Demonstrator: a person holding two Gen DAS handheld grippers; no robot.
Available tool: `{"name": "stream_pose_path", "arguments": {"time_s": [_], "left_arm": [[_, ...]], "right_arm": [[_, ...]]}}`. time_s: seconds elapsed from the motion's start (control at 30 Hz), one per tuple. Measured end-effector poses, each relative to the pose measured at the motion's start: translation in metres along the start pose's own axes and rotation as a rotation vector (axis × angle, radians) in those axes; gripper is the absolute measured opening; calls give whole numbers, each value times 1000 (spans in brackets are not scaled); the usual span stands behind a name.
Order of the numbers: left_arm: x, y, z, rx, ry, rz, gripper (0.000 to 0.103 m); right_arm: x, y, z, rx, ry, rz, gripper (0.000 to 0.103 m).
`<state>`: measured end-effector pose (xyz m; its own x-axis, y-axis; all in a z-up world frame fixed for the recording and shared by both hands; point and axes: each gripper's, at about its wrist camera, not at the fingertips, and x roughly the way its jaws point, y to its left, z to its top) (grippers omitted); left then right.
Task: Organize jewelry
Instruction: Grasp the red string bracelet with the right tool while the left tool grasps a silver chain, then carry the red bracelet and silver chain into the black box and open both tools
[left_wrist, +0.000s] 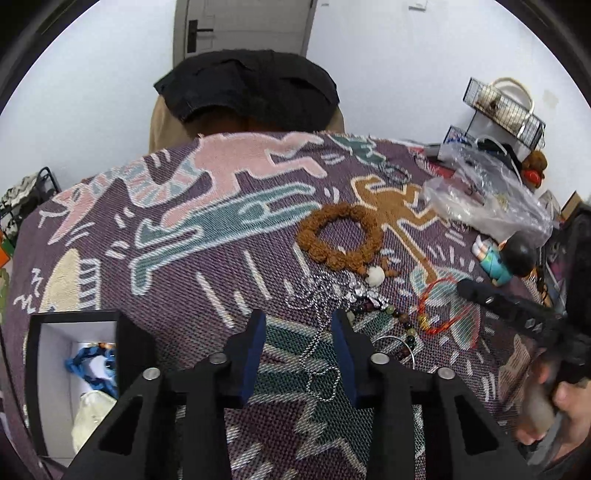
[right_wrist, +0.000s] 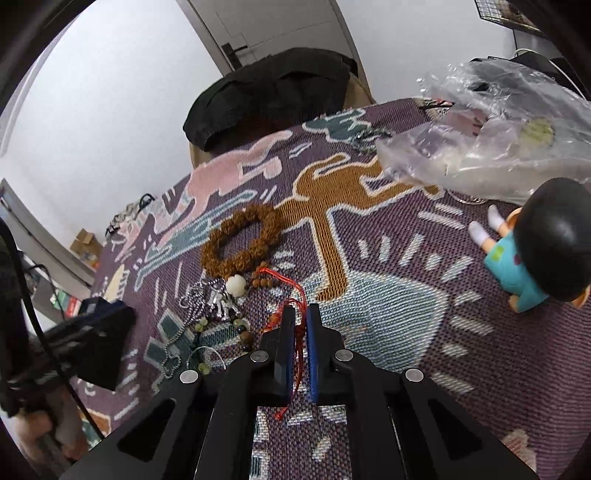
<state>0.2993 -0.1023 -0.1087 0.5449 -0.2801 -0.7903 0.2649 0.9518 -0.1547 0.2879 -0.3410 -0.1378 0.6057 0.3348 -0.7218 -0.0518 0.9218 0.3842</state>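
At the lower left of the left wrist view stands an open black box (left_wrist: 35, 369) with a white lining; inside it lie a blue chain (left_wrist: 92, 369) and, below that, a pale lump I cannot identify. To its right, at bottom centre, the left gripper (left_wrist: 298, 325) points down at the patterned cloth (left_wrist: 184, 295), its jaws partly open. A silver ball chain (left_wrist: 319, 362) runs between them, but the pads are not pressing on it. Just above the fingertips lies a heap of jewelry: a brown bead bracelet (left_wrist: 338, 236) with a white bead (left_wrist: 376, 275), a tangle of silver links, and a string of mixed beads (left_wrist: 395, 317). Right of the heap, a red cord (left_wrist: 448, 306) hangs from the tip of the right gripper (left_wrist: 469, 290), which enters from the right edge. In the right wrist view that gripper (right_wrist: 300, 314) has its jaws nearly together, pinching the red cord (right_wrist: 301, 334), whose ends trail above and below the pads. Further right lies a doll (left_wrist: 502, 258), and above it a clear plastic bag (left_wrist: 491, 195) with small items I cannot make out. At the upper right stands a wire rack (left_wrist: 506, 110) holding something pale.
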Motion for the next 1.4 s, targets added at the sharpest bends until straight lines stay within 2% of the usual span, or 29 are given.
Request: {"name": "stream_pose_path", "arguments": {"time_s": [0.23, 0.37, 0.43, 0.47, 0.5, 0.57, 0.63, 0.8, 0.87, 0.93, 0.97, 1.0, 1.4], "left_arm": [[28, -10, -2, 34, 66, 0, 34], [44, -12, -6, 47, 112, 3, 33], [44, -15, -7, 66, 102, 16, 33], [44, -16, -6, 74, 100, 20, 32], [45, -16, -6, 77, 100, 25, 30], [46, -15, -6, 85, 96, 50, 11], [46, -12, -6, 79, 97, 31, 4], [39, -8, -7, 61, 78, 3, 2], [31, -6, -6, 53, 57, 2, 2], [22, -3, -4, 46, 38, 2, 2], [16, -1, -3, 39, 23, 1, 2], [10, 0, -1, 33, 7, 1, 2], [-58, 7, 19, 20, -152, -3, 2]], "right_arm": [[-3, -9, 0, 11, 12, -4, 7], [4, -13, -3, 7, 46, -50, 7], [7, -16, -3, 14, 57, -50, 8], [8, -18, -3, 20, 59, -43, 13], [9, -18, -2, 22, 60, -41, 27], [10, -15, 0, 5, 43, -60, 49], [11, -10, 2, -23, 36, -76, 51], [29, -6, 0, -60, 73, -111, 51], [28, -4, -2, -70, 59, -120, 50], [27, -5, -3, -77, 60, -135, 33], [28, -7, -3, -71, 68, -130, 8], [28, -10, -4, -51, 77, -113, 5], [-24, 16, 6, -71, -52, -32, 4]]}}
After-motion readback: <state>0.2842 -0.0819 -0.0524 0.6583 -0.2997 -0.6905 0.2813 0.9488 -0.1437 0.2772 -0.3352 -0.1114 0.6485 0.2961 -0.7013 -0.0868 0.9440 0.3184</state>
